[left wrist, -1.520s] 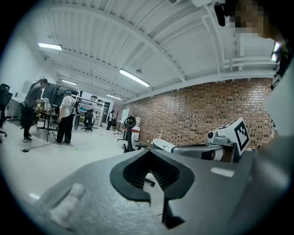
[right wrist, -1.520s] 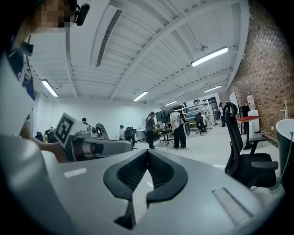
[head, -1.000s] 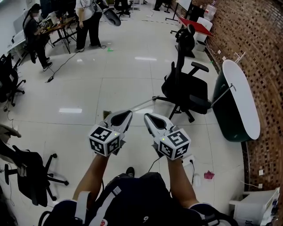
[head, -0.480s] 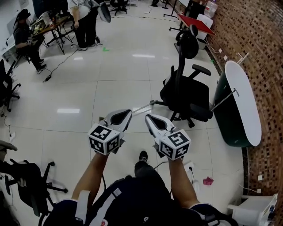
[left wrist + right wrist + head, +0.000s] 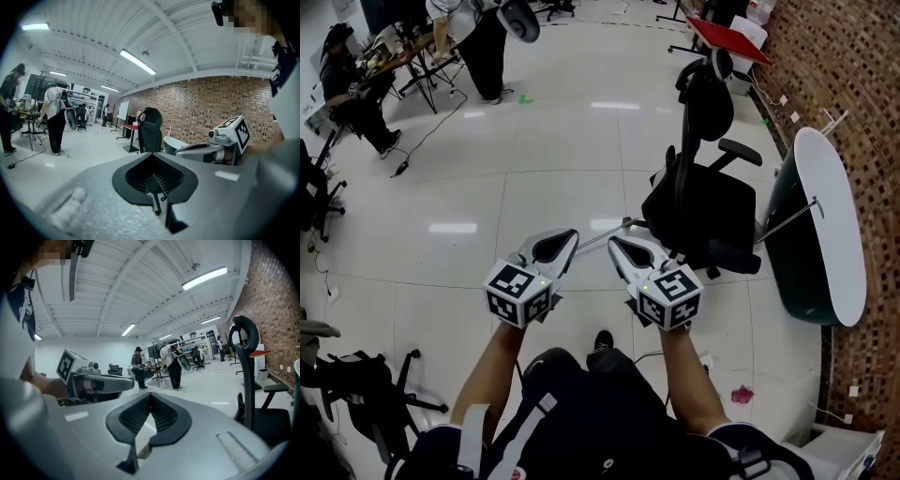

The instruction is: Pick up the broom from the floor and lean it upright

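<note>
Though mostly hidden, the broom (image 5: 600,234) seems a thin grey pole lying on the floor. The left gripper (image 5: 573,233) and right gripper (image 5: 613,242) are both pressed together, empty.

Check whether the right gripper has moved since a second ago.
Yes: the right gripper has moved forward, toward the black office chair, which now looks larger and nearer beside it.

Dark navy top (image 5: 581,412) on the person here, a white strap (image 5: 534,422) running down the chest, forearms bare, one black shoe (image 5: 603,339) below. The left gripper (image 5: 572,234) and right gripper (image 5: 614,242) have pale grey shells with black teardrop insets, each carrying a black-and-white marker cube (image 5: 520,293) with a small green light
</note>
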A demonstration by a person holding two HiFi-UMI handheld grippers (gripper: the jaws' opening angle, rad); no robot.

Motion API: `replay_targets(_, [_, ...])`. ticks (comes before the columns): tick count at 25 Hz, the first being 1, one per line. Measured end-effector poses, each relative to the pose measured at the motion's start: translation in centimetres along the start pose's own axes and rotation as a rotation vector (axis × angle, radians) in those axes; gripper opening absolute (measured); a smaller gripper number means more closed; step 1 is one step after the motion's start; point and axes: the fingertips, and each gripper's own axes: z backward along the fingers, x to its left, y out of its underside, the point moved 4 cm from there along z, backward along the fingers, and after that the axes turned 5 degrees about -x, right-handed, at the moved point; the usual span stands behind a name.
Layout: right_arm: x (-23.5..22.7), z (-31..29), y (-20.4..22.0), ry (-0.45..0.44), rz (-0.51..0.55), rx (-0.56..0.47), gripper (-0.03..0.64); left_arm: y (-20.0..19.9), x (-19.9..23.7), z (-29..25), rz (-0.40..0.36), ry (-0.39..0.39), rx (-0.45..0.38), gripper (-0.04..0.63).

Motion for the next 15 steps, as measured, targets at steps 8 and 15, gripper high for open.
replay_targets(8, [-3.4,-4.4,-0.2,0.052,-0.006,0.057,0.006,-0.9,5.6,-4.6,0.029,0.048,0.0,0.002])
replay_targets(15, [-4.5,-9.9,-3.0,0.19,0.01,0.021,0.006,-2.2,11.7,-7.3,0.035,0.184,0.012,0.0])
